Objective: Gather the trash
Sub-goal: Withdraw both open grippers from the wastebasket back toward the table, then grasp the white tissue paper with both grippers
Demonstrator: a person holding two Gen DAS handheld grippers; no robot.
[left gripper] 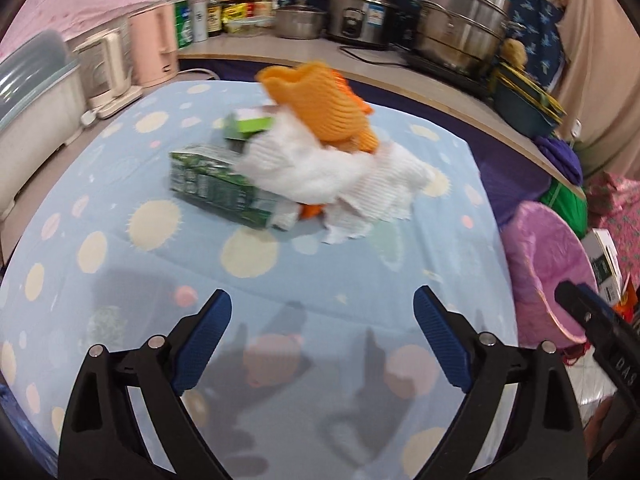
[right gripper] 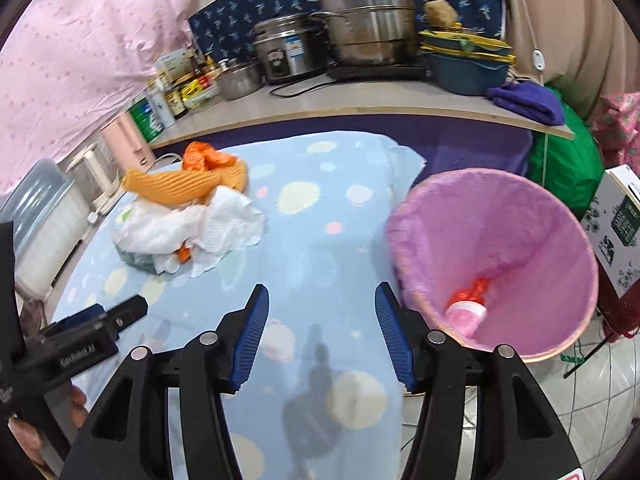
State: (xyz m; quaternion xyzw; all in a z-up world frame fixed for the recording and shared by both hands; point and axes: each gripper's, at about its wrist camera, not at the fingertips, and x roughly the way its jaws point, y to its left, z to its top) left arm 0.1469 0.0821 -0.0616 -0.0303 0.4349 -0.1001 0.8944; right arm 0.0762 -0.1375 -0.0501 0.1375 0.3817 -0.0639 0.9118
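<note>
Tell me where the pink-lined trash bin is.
The pink-lined trash bin stands off the table's right edge in the right wrist view, just right of the right gripper.

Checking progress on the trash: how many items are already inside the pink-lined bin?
2. A pink-and-white bottle-like item lies at the bottom of the pink-lined bin, with a crumpled red-orange wrapper just behind it, touching. More could be hidden below the near rim.

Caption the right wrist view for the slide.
Open right gripper over dotted tablecloth, trash pile at left, pink-lined bin at right.
</note>
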